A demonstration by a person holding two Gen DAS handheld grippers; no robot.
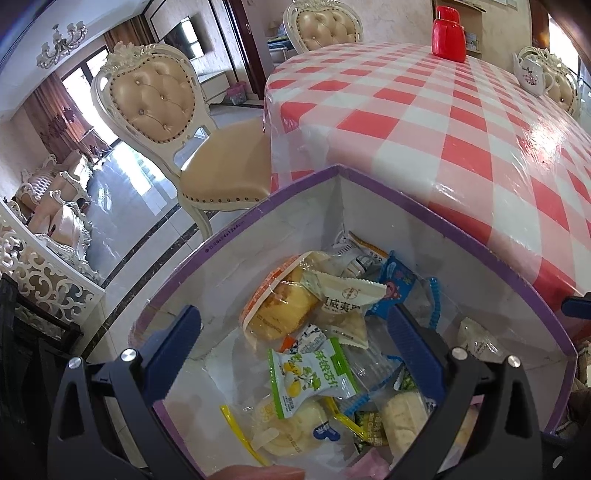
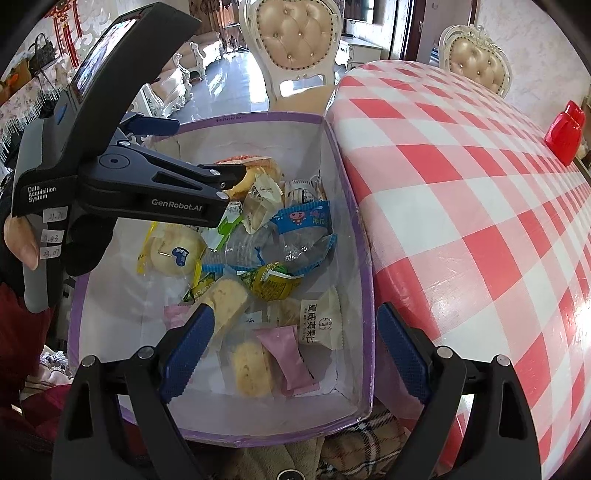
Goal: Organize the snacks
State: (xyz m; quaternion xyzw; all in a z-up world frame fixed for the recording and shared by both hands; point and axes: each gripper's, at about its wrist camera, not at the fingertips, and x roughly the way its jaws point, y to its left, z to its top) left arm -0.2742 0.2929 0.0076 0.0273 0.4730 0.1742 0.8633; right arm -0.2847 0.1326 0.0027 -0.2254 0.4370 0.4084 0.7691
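Observation:
A purple-rimmed box [image 1: 443, 216] [image 2: 366, 295] with white inner walls holds several wrapped snacks. In the left wrist view my left gripper [image 1: 293, 321] hangs open over the pile, above a green packet [image 1: 314, 376], an orange-wrapped cake [image 1: 277, 306] and a blue packet [image 1: 399, 280]. Nothing is between its fingers. In the right wrist view my right gripper [image 2: 295, 317] is open over the box's near end, above a pink packet [image 2: 288, 354] and a white packet [image 2: 321, 325]. The left gripper [image 2: 236, 177] reaches in from the left, above the far snacks.
The box sits against a table with a red-and-white check cloth [image 1: 443, 129] [image 2: 480, 221]. On it stand a red container [image 1: 448, 35] [image 2: 565, 136] and a white teapot [image 1: 532, 72]. Padded chairs [image 1: 155, 99] [image 2: 295, 44] stand around. Plaid fabric [image 2: 369, 435] lies under the box.

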